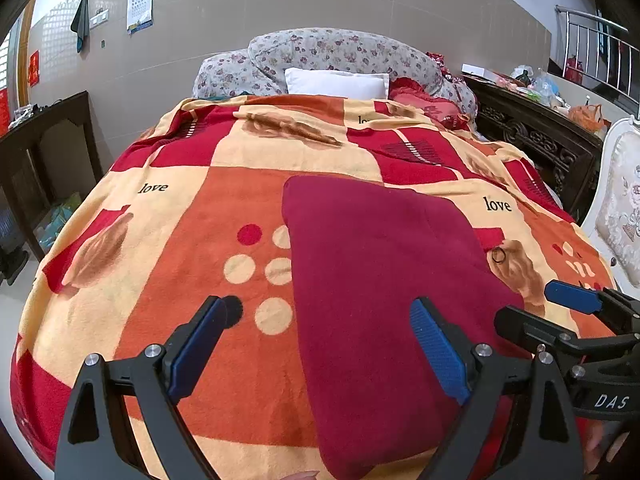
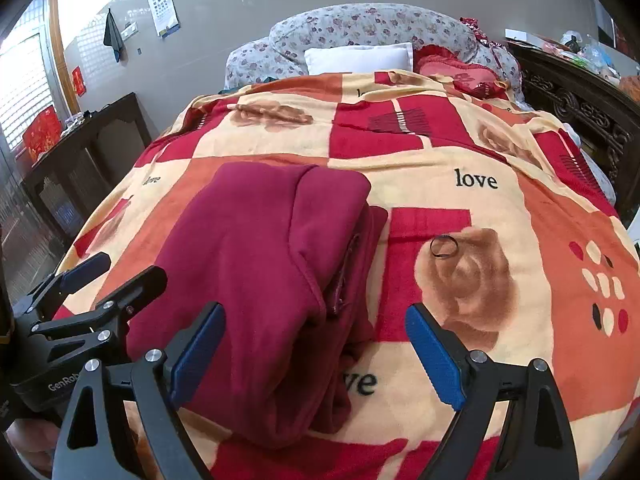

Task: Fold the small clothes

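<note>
A dark red fleece garment (image 1: 380, 280) lies folded into a long stack on the patterned bedspread (image 1: 160, 240). In the right wrist view the garment (image 2: 260, 280) shows a folded layer on top with a seam along its right edge. My left gripper (image 1: 320, 340) is open and empty, low over the garment's near left edge. My right gripper (image 2: 316, 344) is open and empty, over the garment's near right edge. The right gripper also shows at the right of the left wrist view (image 1: 560, 312). The left gripper shows at the left of the right wrist view (image 2: 112, 272).
A small black ring (image 2: 443, 246) lies on the bedspread right of the garment. Pillows (image 1: 338, 82) and a floral quilt (image 1: 340, 52) sit at the head. A dark carved cabinet (image 1: 540, 136) stands right, a dark table (image 1: 44, 152) left, a white chair (image 1: 620, 208) far right.
</note>
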The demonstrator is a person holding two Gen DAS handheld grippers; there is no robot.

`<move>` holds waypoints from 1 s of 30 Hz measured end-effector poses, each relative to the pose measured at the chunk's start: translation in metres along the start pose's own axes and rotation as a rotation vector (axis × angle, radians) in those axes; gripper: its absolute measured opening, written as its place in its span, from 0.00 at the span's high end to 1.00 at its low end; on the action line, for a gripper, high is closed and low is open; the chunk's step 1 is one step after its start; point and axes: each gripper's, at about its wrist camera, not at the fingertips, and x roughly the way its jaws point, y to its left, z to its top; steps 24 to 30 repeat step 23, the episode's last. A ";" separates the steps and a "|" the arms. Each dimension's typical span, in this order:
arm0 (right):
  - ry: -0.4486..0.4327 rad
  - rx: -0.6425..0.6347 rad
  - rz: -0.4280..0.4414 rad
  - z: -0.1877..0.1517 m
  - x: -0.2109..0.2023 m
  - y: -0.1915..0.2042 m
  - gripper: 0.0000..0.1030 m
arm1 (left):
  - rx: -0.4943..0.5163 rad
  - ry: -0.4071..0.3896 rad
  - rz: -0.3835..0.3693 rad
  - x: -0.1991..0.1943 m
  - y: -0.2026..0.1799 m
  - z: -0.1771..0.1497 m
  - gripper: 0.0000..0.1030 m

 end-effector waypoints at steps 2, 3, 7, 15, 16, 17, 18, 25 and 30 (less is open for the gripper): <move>0.003 -0.006 0.002 0.000 0.001 0.002 0.09 | -0.001 0.000 0.001 0.000 0.000 0.001 0.10; 0.004 -0.008 0.003 -0.001 0.001 0.002 0.09 | -0.002 0.000 0.000 0.000 0.000 0.001 0.10; 0.011 -0.009 0.011 -0.001 0.003 0.002 0.09 | -0.001 0.001 0.001 0.000 0.000 0.001 0.10; 0.014 -0.008 0.011 0.000 0.004 0.001 0.09 | 0.002 0.001 0.000 0.001 0.000 0.001 0.10; 0.017 -0.006 0.011 -0.001 0.004 0.001 0.09 | 0.006 0.001 0.001 0.001 -0.001 0.001 0.10; 0.020 -0.005 0.012 -0.001 0.006 0.001 0.09 | 0.007 -0.002 -0.001 0.001 0.000 0.000 0.10; 0.024 -0.002 0.015 -0.002 0.007 0.001 0.09 | 0.011 -0.007 -0.002 0.001 -0.001 0.000 0.10; 0.025 0.004 0.019 -0.003 0.009 0.000 0.09 | 0.025 -0.011 0.000 0.004 0.000 -0.002 0.10; 0.025 0.004 0.019 -0.003 0.009 0.000 0.09 | 0.025 -0.011 0.000 0.004 0.000 -0.002 0.10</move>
